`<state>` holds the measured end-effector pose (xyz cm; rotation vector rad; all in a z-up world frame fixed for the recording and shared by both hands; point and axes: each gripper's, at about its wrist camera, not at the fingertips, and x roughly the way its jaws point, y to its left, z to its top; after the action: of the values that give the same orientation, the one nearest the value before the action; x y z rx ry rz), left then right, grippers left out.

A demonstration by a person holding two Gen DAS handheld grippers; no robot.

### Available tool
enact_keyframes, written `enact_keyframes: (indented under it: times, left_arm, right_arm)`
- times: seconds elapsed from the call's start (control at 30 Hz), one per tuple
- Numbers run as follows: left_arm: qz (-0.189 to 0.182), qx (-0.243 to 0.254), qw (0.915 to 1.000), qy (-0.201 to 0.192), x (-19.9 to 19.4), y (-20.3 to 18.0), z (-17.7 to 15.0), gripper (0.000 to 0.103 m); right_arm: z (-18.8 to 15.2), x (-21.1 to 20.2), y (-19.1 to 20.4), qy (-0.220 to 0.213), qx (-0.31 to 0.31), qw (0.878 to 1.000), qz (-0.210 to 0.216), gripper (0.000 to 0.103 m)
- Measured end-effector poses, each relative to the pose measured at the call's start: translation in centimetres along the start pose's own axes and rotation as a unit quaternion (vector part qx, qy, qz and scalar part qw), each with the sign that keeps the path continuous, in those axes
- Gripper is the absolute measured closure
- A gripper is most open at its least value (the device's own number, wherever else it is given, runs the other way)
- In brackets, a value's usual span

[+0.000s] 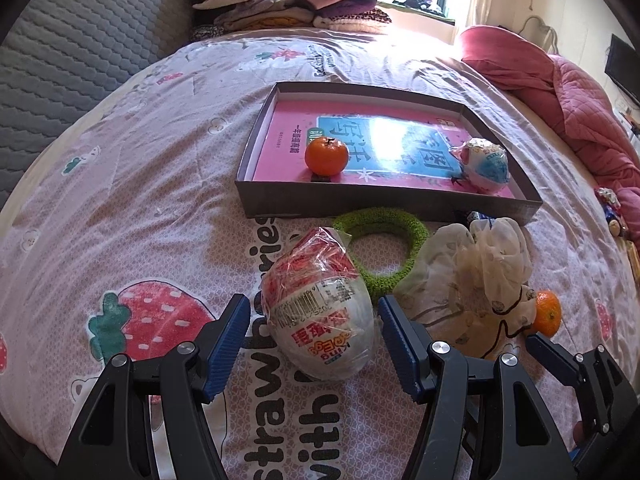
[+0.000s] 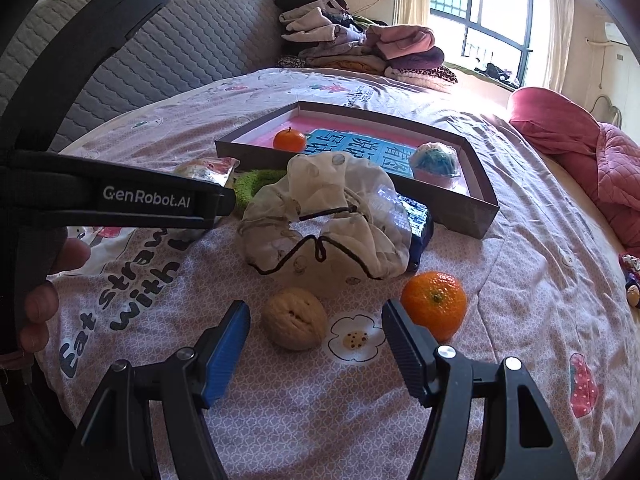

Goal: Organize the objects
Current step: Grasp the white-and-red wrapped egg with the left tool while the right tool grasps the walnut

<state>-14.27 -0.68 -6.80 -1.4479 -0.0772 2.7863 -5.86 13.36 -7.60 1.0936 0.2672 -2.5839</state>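
Straddling the wrapped egg toy (image 1: 320, 312) on the bed with my left claw (image 1: 314, 338) wide, not gripping | right claw (image 2: 316, 344) open around walnut (image 2: 294, 318) | next: close, carry to box (image 1: 360, 198).

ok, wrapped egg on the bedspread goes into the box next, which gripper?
Left. The left gripper is open with the wrapped egg already between its pads. The right gripper is open around the walnut.
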Motion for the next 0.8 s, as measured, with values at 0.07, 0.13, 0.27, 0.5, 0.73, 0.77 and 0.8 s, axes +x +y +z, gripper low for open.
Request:
enact_keyframes:
  times: [0.07,0.13,0.27,0.5,0.73,0.77,0.8]
  left_arm:
    - [0.007,0.000,1.0000,0.004,0.4,0.1,0.1,0.035]
    - [0.011,-0.001,0.9999,0.007,0.8,0.3,0.1,0.035]
    - [0.005,-0.015,0.9996,0.022,1.8,1.0,0.0,0.035]
    - [-0.010,-0.032,0.9992,0.020,2.2,1.6,0.2,0.036]
    - [-0.024,-0.039,0.9987,0.020,2.6,1.8,0.3,0.048]
    - [-0.025,-0.038,0.9988,0.019,2.6,1.8,0.3,0.048]
    - [-0.026,-0.037,0.9988,0.018,2.6,1.8,0.3,0.048]
  right_arm:
    - [-0.1,0.3,0.1,0.002,-0.001,1.000,0.001,0.035]
    - [-0.1,0.6,0.1,0.007,-0.002,1.000,0.002,0.035]
    - [-0.2,0.8,0.2,0.005,-0.005,1.000,0.001,0.038]
    - [-0.3,1.1,0.3,0.006,-0.008,1.000,0.004,0.052]
    - [-0.4,1.0,0.8,0.004,-0.017,1.000,0.015,0.066]
    - [-0.4,1.0,0.8,0.004,-0.017,1.000,0.017,0.068]
    - [-0.4,1.0,0.9,0.004,-0.018,1.000,0.017,0.068]
